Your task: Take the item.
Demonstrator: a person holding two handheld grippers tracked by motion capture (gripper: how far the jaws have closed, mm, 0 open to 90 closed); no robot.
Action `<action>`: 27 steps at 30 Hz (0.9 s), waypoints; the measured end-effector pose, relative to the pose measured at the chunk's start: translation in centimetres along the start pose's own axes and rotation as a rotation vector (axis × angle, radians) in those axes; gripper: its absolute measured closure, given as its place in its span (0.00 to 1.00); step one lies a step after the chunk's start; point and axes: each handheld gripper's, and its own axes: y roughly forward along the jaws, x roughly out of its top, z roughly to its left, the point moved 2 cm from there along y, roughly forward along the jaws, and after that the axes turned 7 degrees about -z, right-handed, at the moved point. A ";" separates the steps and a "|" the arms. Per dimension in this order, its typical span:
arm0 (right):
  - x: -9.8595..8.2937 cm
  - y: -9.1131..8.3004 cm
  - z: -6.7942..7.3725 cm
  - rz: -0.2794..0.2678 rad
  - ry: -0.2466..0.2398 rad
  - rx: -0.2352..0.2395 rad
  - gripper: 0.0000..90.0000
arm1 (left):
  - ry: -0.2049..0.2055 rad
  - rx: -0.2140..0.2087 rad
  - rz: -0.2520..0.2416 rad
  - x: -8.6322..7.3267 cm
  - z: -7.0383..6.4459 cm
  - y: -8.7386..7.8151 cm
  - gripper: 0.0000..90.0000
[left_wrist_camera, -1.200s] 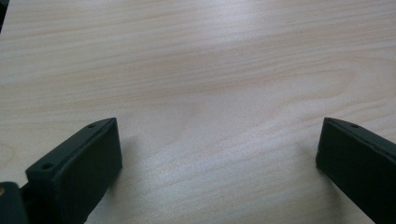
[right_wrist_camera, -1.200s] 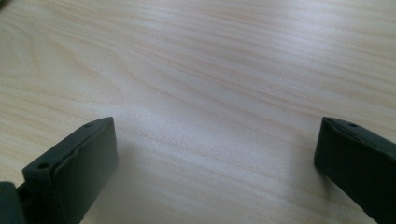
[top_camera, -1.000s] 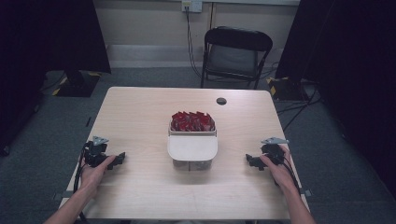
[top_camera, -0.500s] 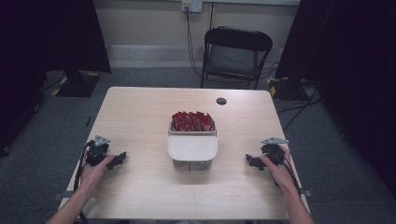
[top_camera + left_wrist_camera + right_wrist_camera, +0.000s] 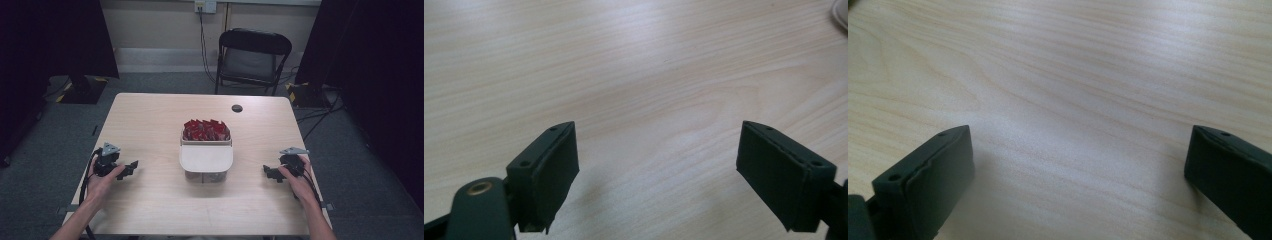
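Observation:
A clear box point(image 5: 206, 159) stands in the middle of the wooden table point(image 5: 150, 120), with a white lid over its near half and red packets point(image 5: 205, 129) showing in its far half. My left gripper point(image 5: 131, 167) rests on the table at the left, open, its jaws pointing toward the box. In the left gripper view the gripper point(image 5: 659, 175) holds nothing but bare wood between its jaws. My right gripper point(image 5: 267, 172) lies at the right of the box, open too. In the right gripper view the gripper point(image 5: 1078, 185) is wide apart over bare table.
A small dark round spot point(image 5: 237, 108) sits on the far part of the table. A black chair point(image 5: 250, 60) stands behind the table's far edge. Dark curtains hang at both sides, and grey carpet surrounds the table.

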 end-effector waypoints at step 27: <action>0.0 0.0 0.0 0.000 0.001 -0.001 0.00 | 0.052 -0.111 -0.093 2.7 -2.8 -1.2 0.22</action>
